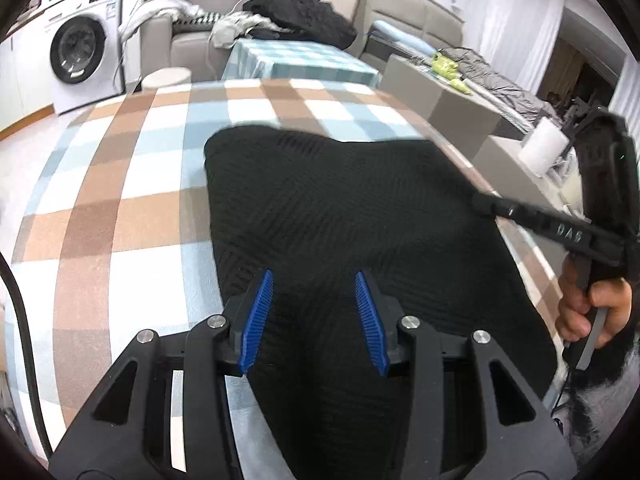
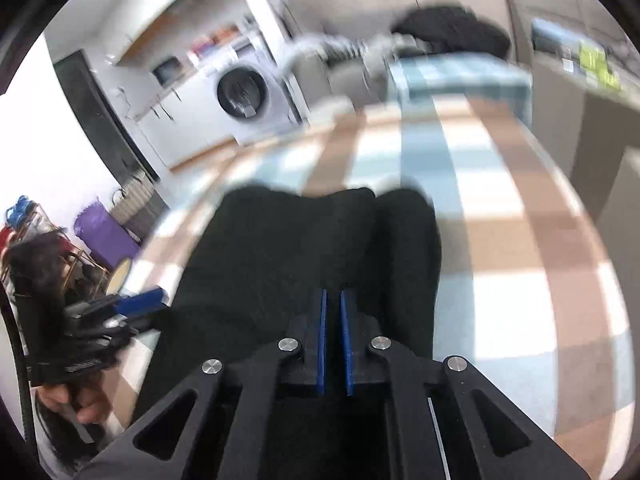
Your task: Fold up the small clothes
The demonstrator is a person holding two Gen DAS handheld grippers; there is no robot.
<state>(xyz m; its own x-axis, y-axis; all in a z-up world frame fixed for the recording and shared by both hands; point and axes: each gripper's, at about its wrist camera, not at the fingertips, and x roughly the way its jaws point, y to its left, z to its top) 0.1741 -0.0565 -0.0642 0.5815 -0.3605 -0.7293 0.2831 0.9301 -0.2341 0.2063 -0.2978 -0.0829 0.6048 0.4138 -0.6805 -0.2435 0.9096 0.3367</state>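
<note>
A black knit garment (image 1: 344,220) lies on the checked tablecloth (image 1: 120,184). My left gripper (image 1: 314,280) is open, its blue pads (image 1: 256,320) spread just above the garment's near part, holding nothing. My right gripper (image 1: 486,204) reaches in from the right, its tip at the garment's right edge. In the right wrist view the right gripper (image 2: 333,294) has its blue pads nearly together over the garment (image 2: 304,248), which shows a raised fold running away from it. I cannot tell if cloth is pinched between them. The left gripper (image 2: 158,300) shows at the left.
A second table with a blue checked cloth (image 1: 296,60) stands behind. A sofa with a pile of dark clothes (image 1: 300,12) is at the back. A washing machine (image 1: 80,52) stands at the left. A grey bench (image 1: 452,104) with a white roll (image 1: 544,146) lies to the right.
</note>
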